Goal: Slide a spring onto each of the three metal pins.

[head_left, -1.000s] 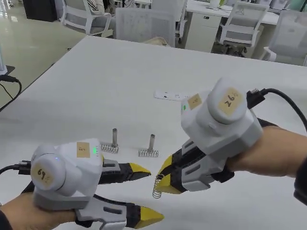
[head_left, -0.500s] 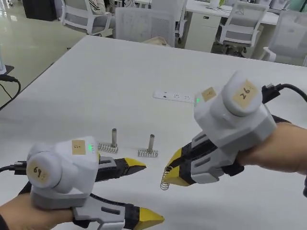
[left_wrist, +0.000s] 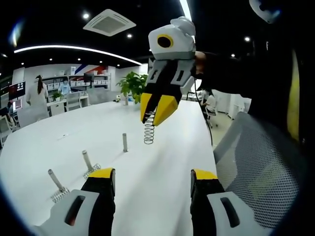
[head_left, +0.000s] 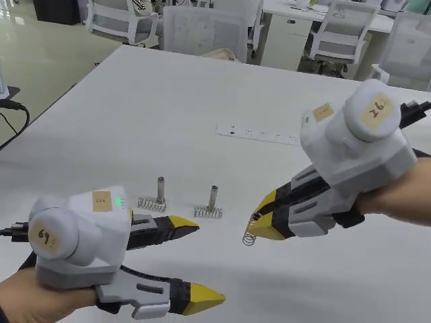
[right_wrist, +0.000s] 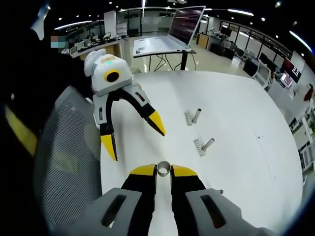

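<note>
On the white workbench (head_left: 202, 101) of this open office, the spring (head_left: 250, 231) hangs clear of the surface, pinched by its top coils between the closed tips of my right gripper (head_left: 260, 222). It looks like light, thin wire, springy and easy to bend or flick away, so I judge a gentle hold near one end, leaving the bore free, suits it best. Beyond it stands a bare pin (left_wrist: 124, 142). A second pin (head_left: 161, 189) and a third pin (head_left: 213, 196) each have another coil at the foot, and my left gripper (head_left: 209, 261) is spread wide and empty.
</note>
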A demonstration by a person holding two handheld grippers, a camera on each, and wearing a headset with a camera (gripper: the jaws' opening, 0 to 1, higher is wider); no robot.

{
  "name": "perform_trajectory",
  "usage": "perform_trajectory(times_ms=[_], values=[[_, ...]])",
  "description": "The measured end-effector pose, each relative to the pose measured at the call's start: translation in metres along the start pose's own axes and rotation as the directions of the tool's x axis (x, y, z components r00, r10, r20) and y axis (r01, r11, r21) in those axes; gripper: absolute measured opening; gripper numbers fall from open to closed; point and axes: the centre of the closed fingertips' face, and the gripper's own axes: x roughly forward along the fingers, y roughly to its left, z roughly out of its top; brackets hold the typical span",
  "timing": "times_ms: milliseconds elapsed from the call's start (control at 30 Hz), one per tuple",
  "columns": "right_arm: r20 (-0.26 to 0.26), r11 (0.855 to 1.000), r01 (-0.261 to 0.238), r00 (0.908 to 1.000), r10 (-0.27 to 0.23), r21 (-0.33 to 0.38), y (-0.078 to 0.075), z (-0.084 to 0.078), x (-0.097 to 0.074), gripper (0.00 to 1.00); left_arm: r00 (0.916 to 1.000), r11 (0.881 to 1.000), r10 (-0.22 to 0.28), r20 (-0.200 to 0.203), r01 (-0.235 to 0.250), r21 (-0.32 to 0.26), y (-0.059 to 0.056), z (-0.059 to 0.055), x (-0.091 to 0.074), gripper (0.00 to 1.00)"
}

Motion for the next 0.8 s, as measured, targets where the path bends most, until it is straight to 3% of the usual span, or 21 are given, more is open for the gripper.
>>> perform_trajectory(times_ms=[467,800], values=[[0.012,0.993,0.1,0.9948,-0.101,0.061,-0.04,-0.011,-0.027,0.08,0.9996,1.0,0.026,0.013,-0.026,-0.017,0.005,-0.003,-0.005,0.58],[0.002,0.985,0.142,0.9897,-0.143,0.096,-0.061,-0.022,-0.033,0.08,0.9984,0.998,0.054,0.015,-0.054,-0.029,0.013,-0.005,-0.008,0.58]])
